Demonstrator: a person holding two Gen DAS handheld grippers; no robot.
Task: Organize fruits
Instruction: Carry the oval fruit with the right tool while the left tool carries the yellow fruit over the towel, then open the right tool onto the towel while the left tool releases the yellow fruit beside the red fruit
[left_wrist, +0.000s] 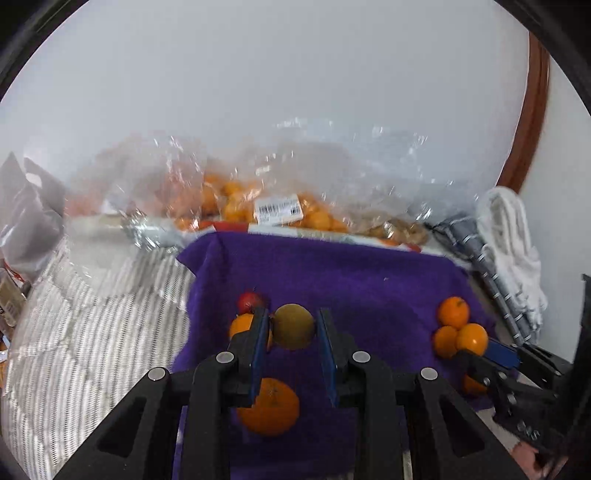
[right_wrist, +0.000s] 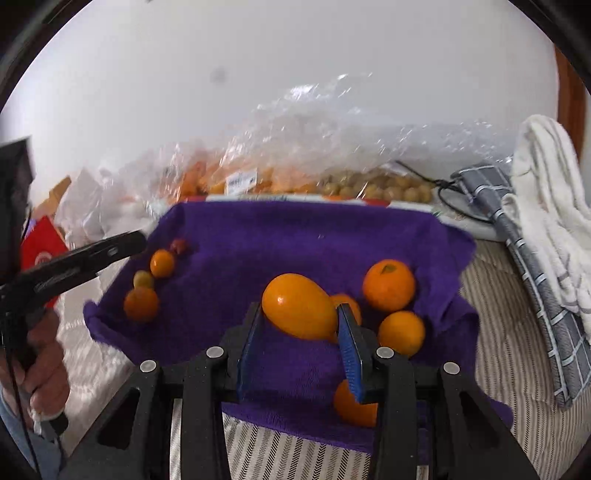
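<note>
Purple terry cloth, a towel (left_wrist: 369, 280), is the landmark here, spread over a striped bedcover (left_wrist: 92, 332). Above the towel's near-left part the left gripper (left_wrist: 293, 325) is clamped on a small yellow-green round fruit (left_wrist: 293, 326), its blue pads (left_wrist: 260, 343) touching both sides. Just beyond on the towel's left side lie a small red fruit (left_wrist: 249, 301) and an orange (left_wrist: 240, 325); a larger orange (left_wrist: 269, 406) sits on the towel's near edge, below the jaws. Over the towel's near-right part the right gripper (right_wrist: 299, 314) grips an oval orange-yellow fruit (right_wrist: 299, 306), pads pressed against its flanks. Around it on the towel's right side rest a tangerine (right_wrist: 388, 284) with a green stem scar, another orange fruit (right_wrist: 402, 332) just beside the gripper, and one (right_wrist: 354, 406) at the near edge. Behind the towel's far edge clear plastic bags (right_wrist: 314, 147) hold more orange and yellowish fruit. Right of the towel lie a grey checked cloth (right_wrist: 535, 288) and a white towel (right_wrist: 546, 192). A person's hand (right_wrist: 44, 362) holds the left gripper's handle.
</note>
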